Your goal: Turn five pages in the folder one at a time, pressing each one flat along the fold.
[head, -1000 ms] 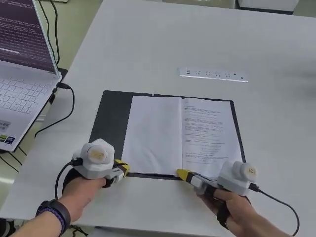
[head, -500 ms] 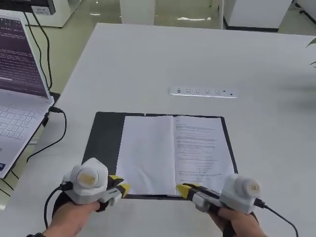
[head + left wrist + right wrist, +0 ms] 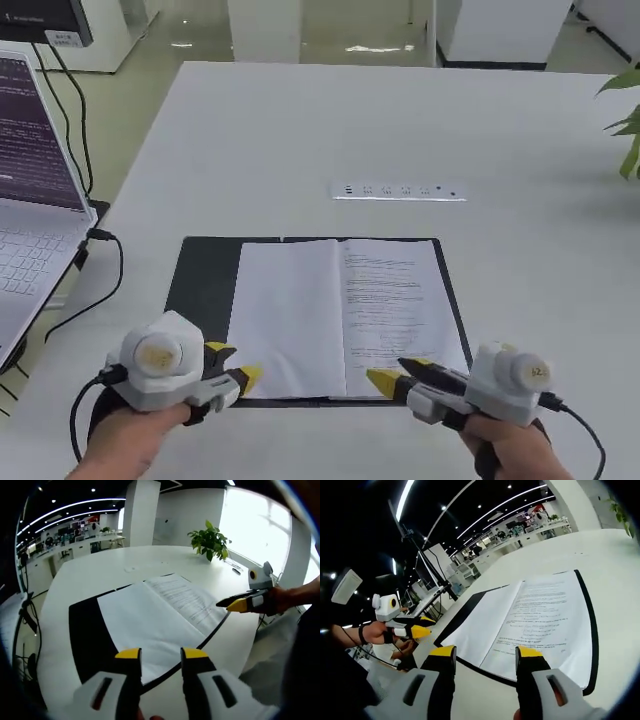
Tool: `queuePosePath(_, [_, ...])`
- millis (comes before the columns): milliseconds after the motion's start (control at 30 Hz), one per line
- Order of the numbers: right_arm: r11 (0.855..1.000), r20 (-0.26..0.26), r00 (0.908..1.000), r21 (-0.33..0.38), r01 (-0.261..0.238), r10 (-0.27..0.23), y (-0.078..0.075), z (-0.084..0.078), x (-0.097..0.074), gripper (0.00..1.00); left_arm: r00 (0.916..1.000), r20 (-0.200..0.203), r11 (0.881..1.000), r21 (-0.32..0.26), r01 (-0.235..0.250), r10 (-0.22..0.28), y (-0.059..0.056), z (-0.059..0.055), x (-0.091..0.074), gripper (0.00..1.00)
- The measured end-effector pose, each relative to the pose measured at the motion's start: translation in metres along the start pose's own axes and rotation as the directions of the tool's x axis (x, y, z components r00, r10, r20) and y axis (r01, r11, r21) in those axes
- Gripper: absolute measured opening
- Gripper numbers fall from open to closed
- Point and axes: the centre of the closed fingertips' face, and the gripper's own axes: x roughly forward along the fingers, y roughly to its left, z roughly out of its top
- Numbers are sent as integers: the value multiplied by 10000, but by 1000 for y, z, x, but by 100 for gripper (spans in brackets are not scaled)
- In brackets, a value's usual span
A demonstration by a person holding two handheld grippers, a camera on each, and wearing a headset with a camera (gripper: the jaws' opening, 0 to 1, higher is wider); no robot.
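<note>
At the near edge of the table [image 3: 300, 120], your left gripper [image 3: 238, 362] has its jaws parted and holds nothing, with its tips just beside the near edge of the folder [image 3: 200, 285]. Your right gripper [image 3: 395, 372] is likewise parted and empty, with its tips at the near edge of the printed page [image 3: 395, 300]. Between them the folder lies open and flat, with a blank page [image 3: 285, 310] on the left. Farther off lies a power strip [image 3: 398, 190], and a laptop [image 3: 25, 240] stands at the left.
</note>
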Motion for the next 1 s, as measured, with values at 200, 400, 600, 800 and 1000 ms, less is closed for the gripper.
queuePosePath(200, [9991, 346, 9988, -225, 351, -343, -6, 11, -21, 53, 9997, 201, 9998, 162, -141, 138, 0, 13, -12, 38])
queuePosePath(400, [9975, 668, 9955, -178, 678, -665, -9, 21, -38, 59, 9989, 297, 9992, 157, -373, 368, -1, 18, -24, 46])
queuePosePath(600, [9963, 989, 9918, -180, 835, -814, -5, 27, -53, 65, 9950, 582, 9964, -294, -794, 810, 5, 20, -39, 53])
queuePosePath(800, [9945, 932, 9910, -329, 993, -959, -5, 26, -66, 72, 9874, 757, 9883, -746, -1331, 1387, 11, 20, -53, 60])
queuePosePath(1000, [9931, 772, 9919, -515, 1051, -1010, -5, 25, -73, 72, 9799, 934, 9819, -860, -1686, 1764, 14, 26, -64, 64])
